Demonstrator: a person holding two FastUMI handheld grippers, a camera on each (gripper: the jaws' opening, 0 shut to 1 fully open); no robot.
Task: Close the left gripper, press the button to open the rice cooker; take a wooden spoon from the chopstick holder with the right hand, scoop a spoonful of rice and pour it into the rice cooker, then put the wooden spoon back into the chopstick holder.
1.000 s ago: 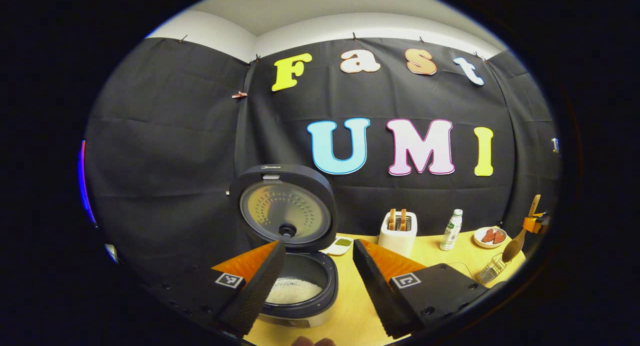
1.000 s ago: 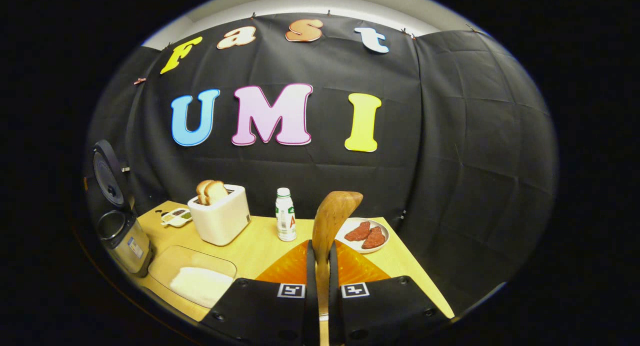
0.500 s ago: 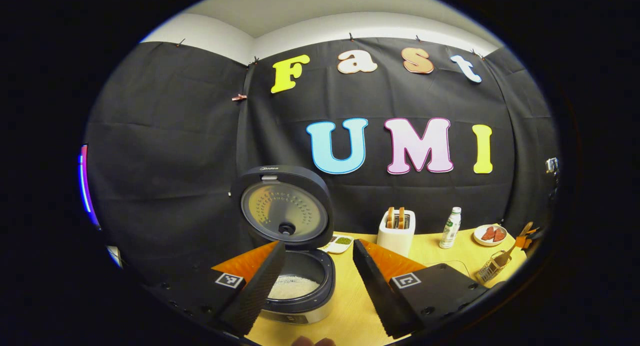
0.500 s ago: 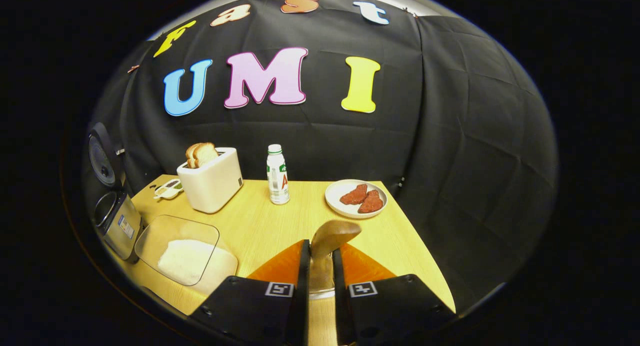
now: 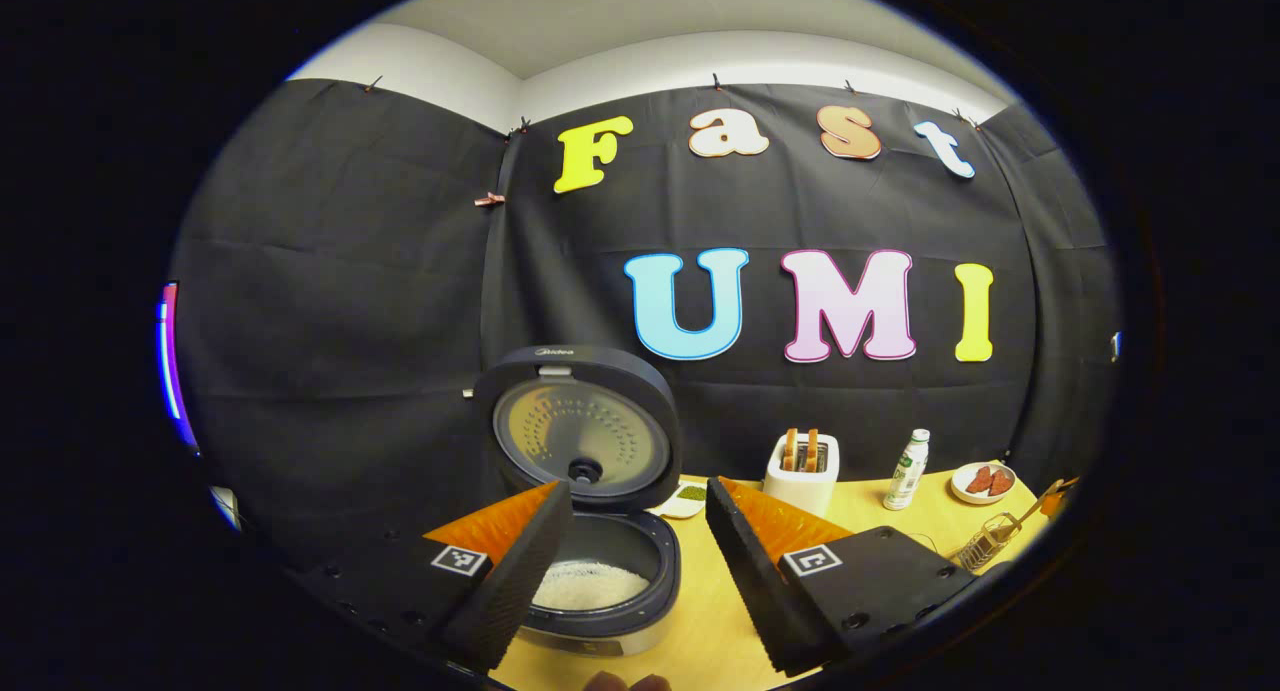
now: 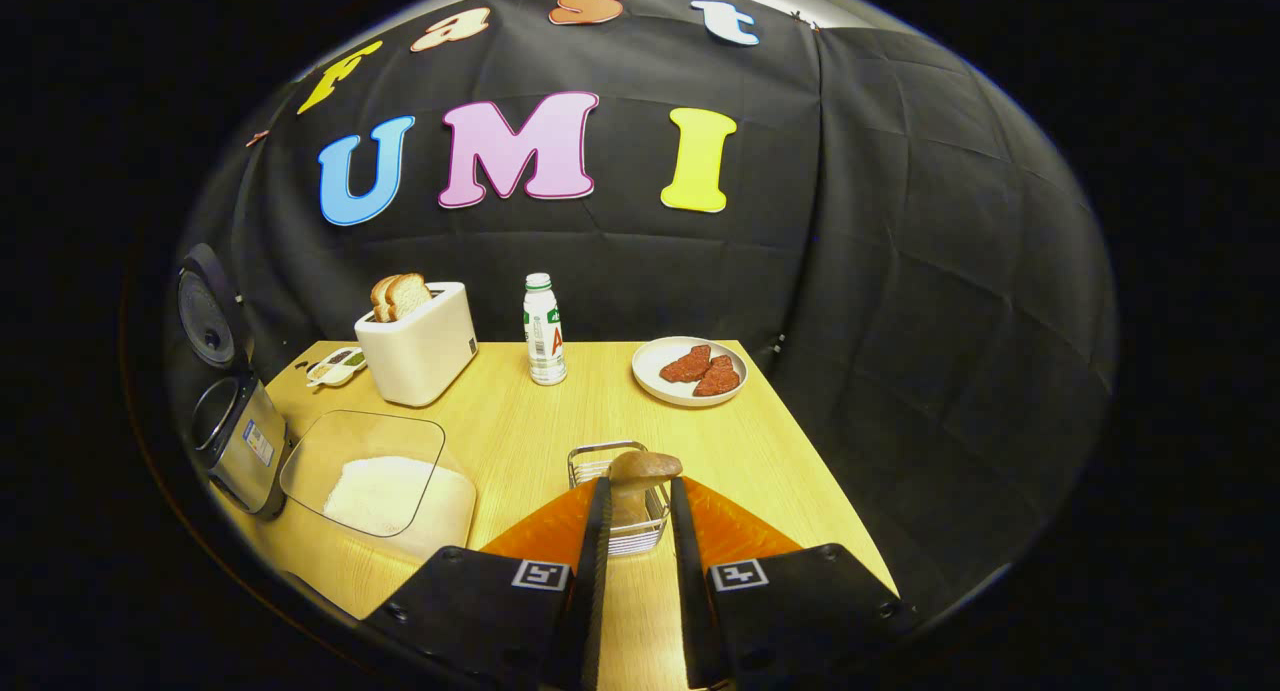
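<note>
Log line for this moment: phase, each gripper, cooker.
phase: returning spoon to holder | right gripper: shut on spoon | left gripper: open | cooker: lid up, rice inside

Black cloth wall [image 6: 900, 271] hung behind a pale wooden counter [image 6: 560, 421]; white ceiling [image 5: 640, 31] showed at twelve o'clock.

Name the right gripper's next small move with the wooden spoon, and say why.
Probably lower a little more, then open. The right gripper is shut on the wooden spoon, whose bowl already sits at the rim of the wire chopstick holder. The rice cooker stands open with rice inside, so only returning the spoon seems left.
</note>
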